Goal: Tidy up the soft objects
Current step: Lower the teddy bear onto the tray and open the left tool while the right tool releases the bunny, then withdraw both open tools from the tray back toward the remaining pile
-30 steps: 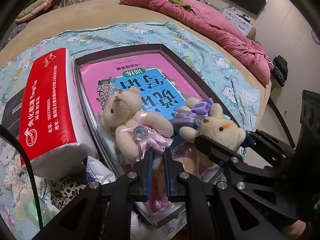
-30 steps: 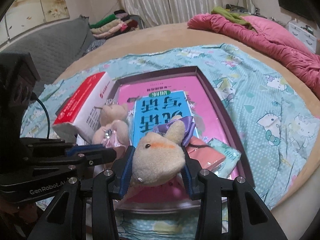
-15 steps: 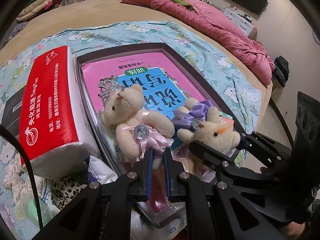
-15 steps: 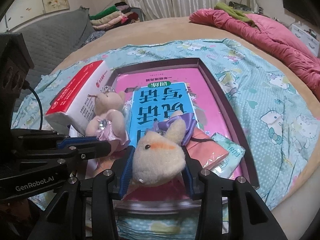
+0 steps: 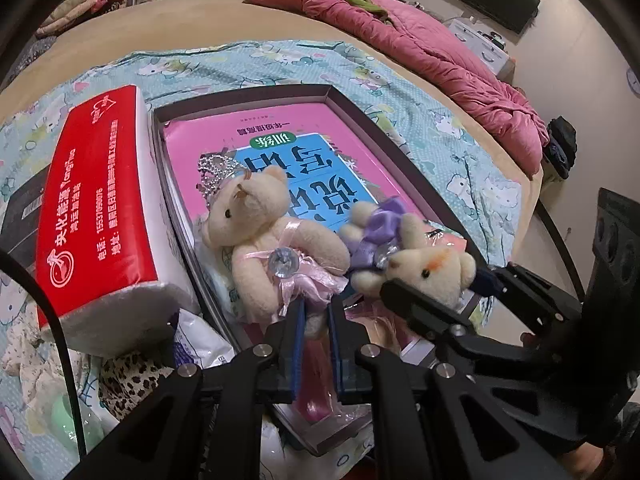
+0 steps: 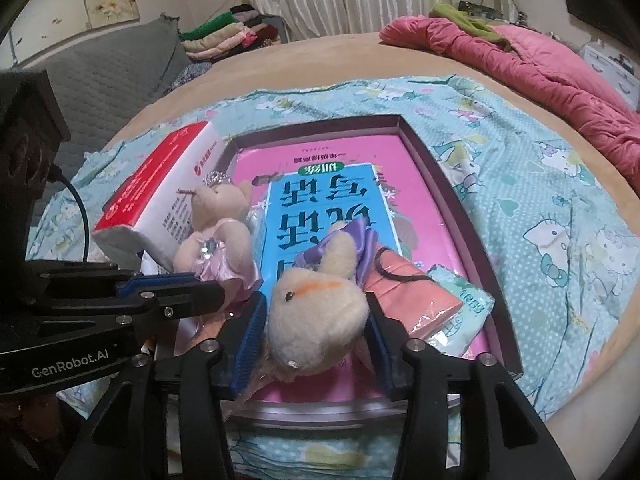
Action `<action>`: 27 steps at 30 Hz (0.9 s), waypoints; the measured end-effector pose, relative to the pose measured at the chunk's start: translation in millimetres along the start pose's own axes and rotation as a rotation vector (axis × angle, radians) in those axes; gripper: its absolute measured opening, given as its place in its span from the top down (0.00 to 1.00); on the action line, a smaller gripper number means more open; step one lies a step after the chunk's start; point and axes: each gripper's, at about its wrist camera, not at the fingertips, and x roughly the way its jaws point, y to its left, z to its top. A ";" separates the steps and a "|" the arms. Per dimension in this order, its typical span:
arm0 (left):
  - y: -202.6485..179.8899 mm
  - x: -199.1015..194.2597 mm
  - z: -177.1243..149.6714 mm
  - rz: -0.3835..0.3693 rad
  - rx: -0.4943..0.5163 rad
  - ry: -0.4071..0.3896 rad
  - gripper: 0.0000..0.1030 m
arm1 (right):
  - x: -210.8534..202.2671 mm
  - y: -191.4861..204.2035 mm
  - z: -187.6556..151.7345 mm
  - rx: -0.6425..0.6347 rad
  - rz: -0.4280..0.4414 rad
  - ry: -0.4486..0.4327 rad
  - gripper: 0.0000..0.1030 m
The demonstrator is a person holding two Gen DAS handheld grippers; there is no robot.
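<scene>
Right now my right tool (image 6: 316, 326) is opening, its blue pads standing either side of the head of the bear in the purple dress (image 6: 320, 304); I see a thin gap on the left pad, and on the right pad I cannot tell whether it touches the fur. That bear lies on its back at the near end of the tray (image 6: 436, 172), head toward me, resting on the blue-and-pink book (image 6: 320, 208) that fills the tray. My left tool (image 5: 314, 320) is narrow, pinched on the pink skirt hem of the bear in the pink dress (image 5: 276, 240), which lies just beside the purple one, touching it at the skirt in the left view. A small silver crown (image 5: 216, 172) sits at the pink bear's head. Against the tray's left wall leans a red-and-white tissue pack (image 5: 96, 208). An orange packet (image 6: 404, 292) and a green-printed packet (image 6: 460, 312) lie in the tray's near right corner. All of it rests on a teal cartoon-print sheet (image 6: 540, 200) spread over the bed, with a pink quilt (image 6: 540, 64) bunched at the far side.
</scene>
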 end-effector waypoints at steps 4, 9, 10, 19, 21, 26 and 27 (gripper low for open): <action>0.8 0.1 -0.5 -0.013 -0.008 0.006 0.88 | -13.4 -5.5 3.1 0.030 -0.020 -0.074 0.44; -1.3 0.2 -1.3 -0.015 -0.006 0.012 0.83 | -32.3 -14.9 7.4 0.079 -0.038 -0.166 0.29; -1.2 0.3 -1.5 -0.020 -0.008 0.013 0.82 | -35.0 -16.4 8.3 0.086 -0.042 -0.180 0.29; -8.2 -4.5 -3.6 -0.052 0.005 0.020 0.60 | -40.5 -23.6 9.8 0.114 -0.075 -0.206 0.29; -11.8 -8.5 -3.9 -0.046 0.017 0.010 0.57 | -42.5 -24.8 9.6 0.120 -0.076 -0.215 0.28; -19.8 -26.8 -5.5 0.004 0.034 -0.029 0.45 | -44.3 -28.6 9.0 0.143 -0.085 -0.220 0.28; -20.8 -32.2 -6.7 0.010 0.035 -0.038 0.42 | -44.9 -29.0 8.9 0.147 -0.086 -0.222 0.28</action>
